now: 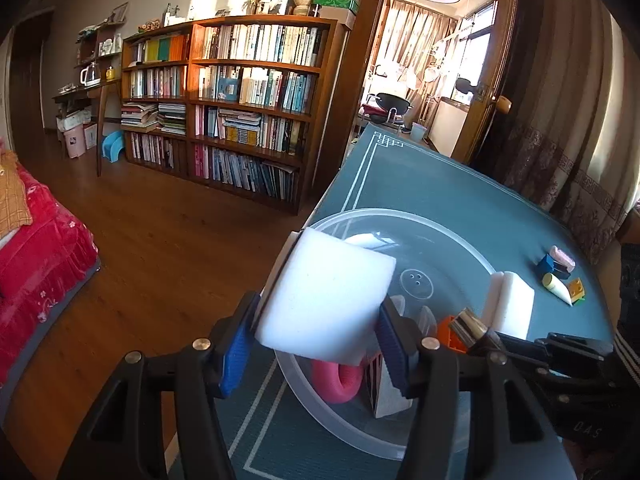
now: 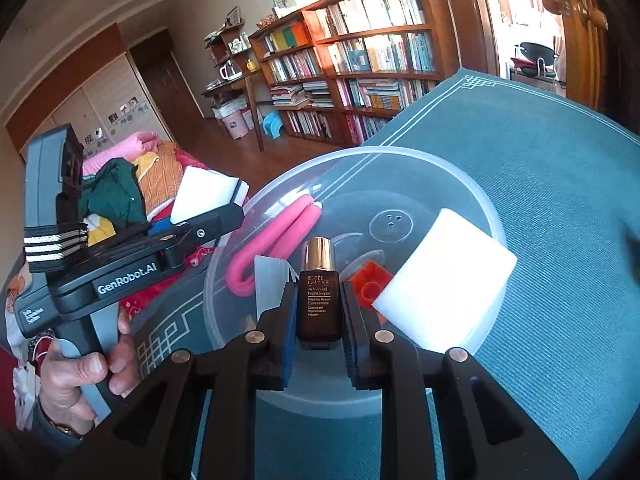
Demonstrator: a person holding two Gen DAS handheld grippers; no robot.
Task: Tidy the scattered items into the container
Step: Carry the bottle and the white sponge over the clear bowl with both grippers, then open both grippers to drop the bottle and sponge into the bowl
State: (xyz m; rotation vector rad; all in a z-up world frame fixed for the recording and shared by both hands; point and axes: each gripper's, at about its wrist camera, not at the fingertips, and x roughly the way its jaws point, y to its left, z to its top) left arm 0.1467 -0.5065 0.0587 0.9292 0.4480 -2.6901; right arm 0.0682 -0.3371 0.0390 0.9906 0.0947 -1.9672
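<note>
My left gripper (image 1: pixel 316 332) is shut on a white sponge block (image 1: pixel 324 300), held over the near left rim of a clear plastic bowl (image 1: pixel 400 216). My right gripper (image 2: pixel 318 320) is shut on a small brown serum bottle (image 2: pixel 318 300) with a gold cap, upright above the bowl (image 2: pixel 400 154). Inside lie a pink ring (image 2: pixel 276 240), a red brick (image 2: pixel 370 280) and a small grey box (image 2: pixel 272 280). A second white sponge (image 2: pixel 444 280) leans across the rim. Loose on the mat to the right are a cream tube (image 1: pixel 558 288), a yellow brick (image 1: pixel 576 290), a blue block (image 1: pixel 546 264) and a pink eraser (image 1: pixel 562 256).
The bowl sits near the left edge of a table covered by a teal mat (image 1: pixel 440 184). A person's hand (image 2: pixel 84 376) grips the left gripper's handle. Beyond the table are wood floor, a tall bookshelf (image 1: pixel 240 92), a red-covered bed (image 1: pixel 36 264) and a curtain (image 1: pixel 560 160) at the right.
</note>
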